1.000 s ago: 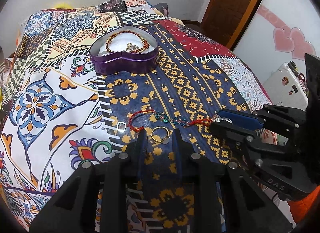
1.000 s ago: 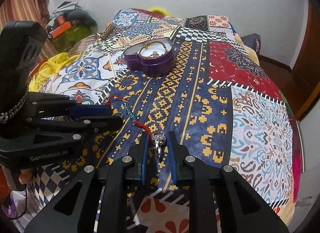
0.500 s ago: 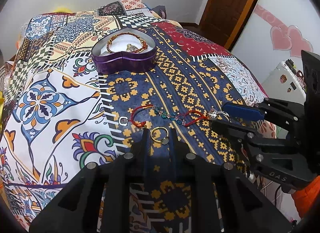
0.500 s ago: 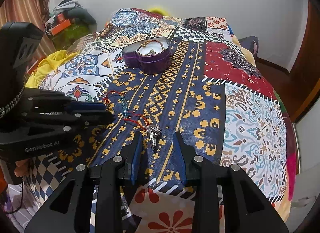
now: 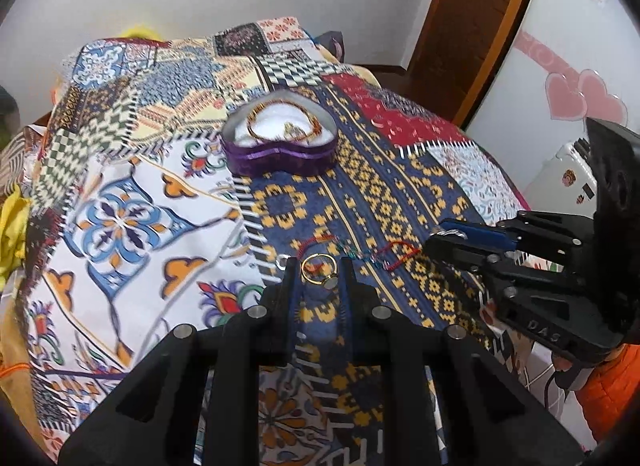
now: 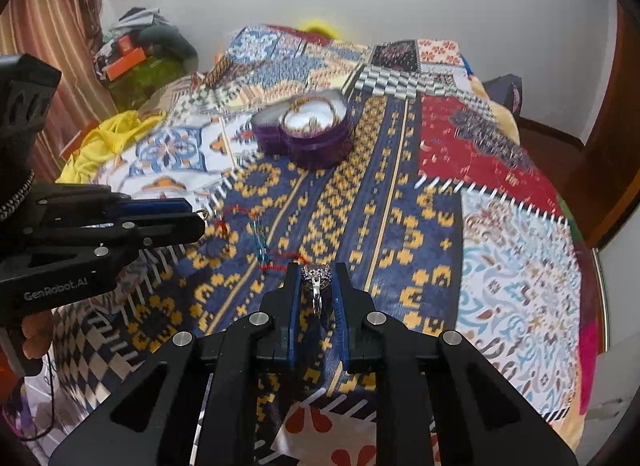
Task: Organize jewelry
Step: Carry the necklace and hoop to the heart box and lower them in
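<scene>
Left gripper (image 5: 319,276) is narrowed onto the gold ring (image 5: 318,270), pinched across its band between the tips. Right gripper (image 6: 317,284) jaws are closing on the silver stone ring (image 6: 317,282), which sits upright between the pads. The red beaded bracelet (image 5: 360,254) lies on the bedspread (image 5: 132,221) between the two. The purple heart box (image 5: 280,145) is well apart, further up the bed, with a bangle already inside.

Risks, as judged: both rings are held on thin curved metal, so either could pivot or pop out in transit. A dropped ring would vanish into that busy pattern. The bracelet thread runs close to both tips and could snag and drag along.
</scene>
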`<state>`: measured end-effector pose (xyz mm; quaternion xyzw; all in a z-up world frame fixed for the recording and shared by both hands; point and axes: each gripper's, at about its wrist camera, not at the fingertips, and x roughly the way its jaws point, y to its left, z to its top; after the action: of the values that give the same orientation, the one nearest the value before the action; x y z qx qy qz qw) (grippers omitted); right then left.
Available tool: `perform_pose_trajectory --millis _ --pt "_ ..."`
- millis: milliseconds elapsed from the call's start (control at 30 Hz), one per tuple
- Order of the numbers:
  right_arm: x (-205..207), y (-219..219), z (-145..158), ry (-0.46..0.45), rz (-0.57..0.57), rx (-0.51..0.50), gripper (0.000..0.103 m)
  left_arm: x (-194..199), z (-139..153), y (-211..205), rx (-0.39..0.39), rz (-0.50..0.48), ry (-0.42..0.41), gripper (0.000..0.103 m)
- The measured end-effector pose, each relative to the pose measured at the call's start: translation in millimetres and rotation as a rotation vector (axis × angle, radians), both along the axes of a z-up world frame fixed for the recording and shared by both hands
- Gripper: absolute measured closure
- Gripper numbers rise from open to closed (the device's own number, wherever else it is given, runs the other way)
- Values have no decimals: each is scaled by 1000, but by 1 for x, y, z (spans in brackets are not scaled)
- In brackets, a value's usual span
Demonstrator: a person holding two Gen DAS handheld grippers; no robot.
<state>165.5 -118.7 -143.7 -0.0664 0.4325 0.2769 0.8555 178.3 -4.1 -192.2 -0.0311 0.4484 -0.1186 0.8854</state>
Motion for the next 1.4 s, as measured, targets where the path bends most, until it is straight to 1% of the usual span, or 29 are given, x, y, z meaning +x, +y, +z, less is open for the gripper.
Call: perform_pose_trajectory --millis 200,433,667,900,1067,1233,1400 --pt "4 -2 26 -62 -29 50 89 3 16 8 2 23 -50 86" --pt "15 6 53 -131 -31 94 89 11 37 15 -4 43 -106 86" --pt "29 13 68 -173 -36 135 89 24 56 26 -12 66 -164 86" --pt "46 20 75 -197 -46 154 89 41 67 33 -8 77 -203 86" --pt "61 27 73 -197 -51 153 89 56 66 35 -3 84 -209 86" --pt "73 34 66 -190 -49 119 89 74 56 37 0 81 -183 86" --pt "88 40 52 -139 -33 97 89 93 40 37 5 66 -131 86"
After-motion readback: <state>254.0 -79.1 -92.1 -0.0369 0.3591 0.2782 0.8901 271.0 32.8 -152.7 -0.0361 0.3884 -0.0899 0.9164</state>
